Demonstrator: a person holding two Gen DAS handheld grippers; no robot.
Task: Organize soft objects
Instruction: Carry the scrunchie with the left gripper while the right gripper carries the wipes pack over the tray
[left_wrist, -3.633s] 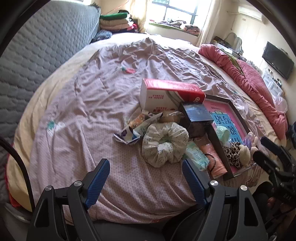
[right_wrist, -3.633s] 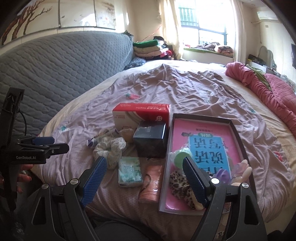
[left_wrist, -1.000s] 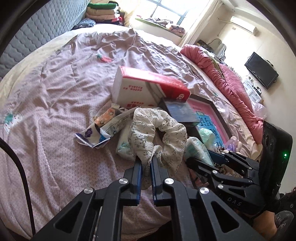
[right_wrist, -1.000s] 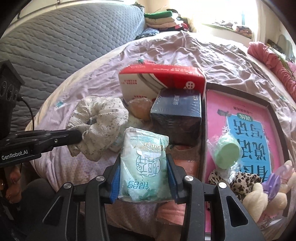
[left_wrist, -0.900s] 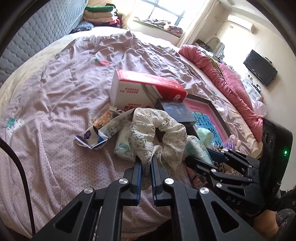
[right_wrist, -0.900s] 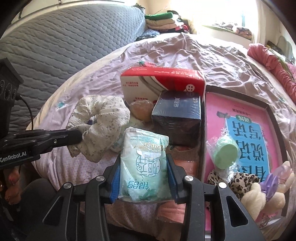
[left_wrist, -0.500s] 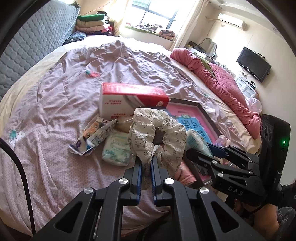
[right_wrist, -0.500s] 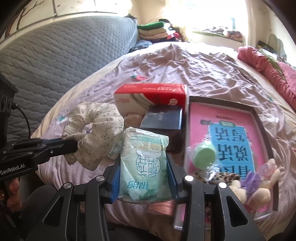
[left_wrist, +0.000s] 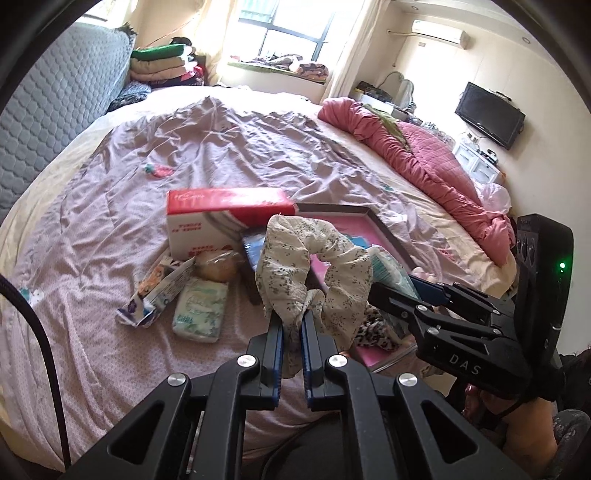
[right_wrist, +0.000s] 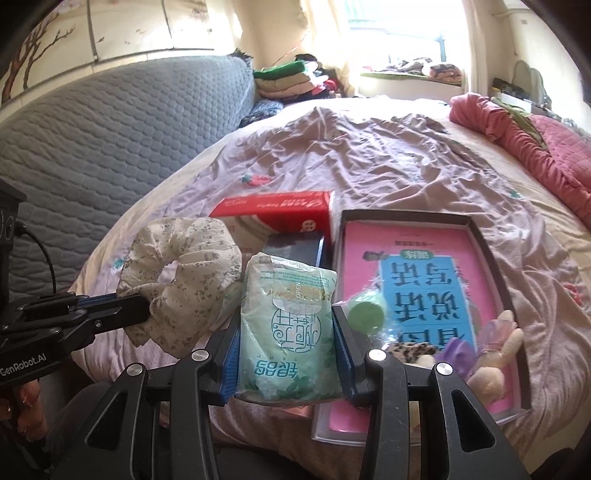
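Note:
My left gripper (left_wrist: 291, 325) is shut on a cream floral scrunchie (left_wrist: 314, 258), held up above the bed. The same scrunchie (right_wrist: 181, 277) shows at the left of the right wrist view, with the left gripper (right_wrist: 144, 314) pinching its lower edge. My right gripper (right_wrist: 284, 332) is shut on a pale green tissue pack (right_wrist: 288, 325), also lifted off the bed. In the left wrist view the right gripper (left_wrist: 417, 288) sits just right of the scrunchie. A dark-framed box (right_wrist: 491, 266) with a pink and blue lining holds a green round item (right_wrist: 367, 314), a leopard-print scrunchie (right_wrist: 410, 349) and plush toys (right_wrist: 491, 369).
On the mauve sheet (left_wrist: 221, 147) lie a red and white tissue box (left_wrist: 218, 218), a dark blue box (right_wrist: 295, 247), a second tissue pack (left_wrist: 201, 308), a crumpled carton (left_wrist: 155, 291) and a bun (left_wrist: 216, 264). A pink quilt (left_wrist: 424, 166) lines the right side, a grey headboard (right_wrist: 110, 129) the left.
Both grippers have risen and drawn back from the pile, each carrying its item. Lifting the scrunchie uncovered a second tissue pack on the sheet.

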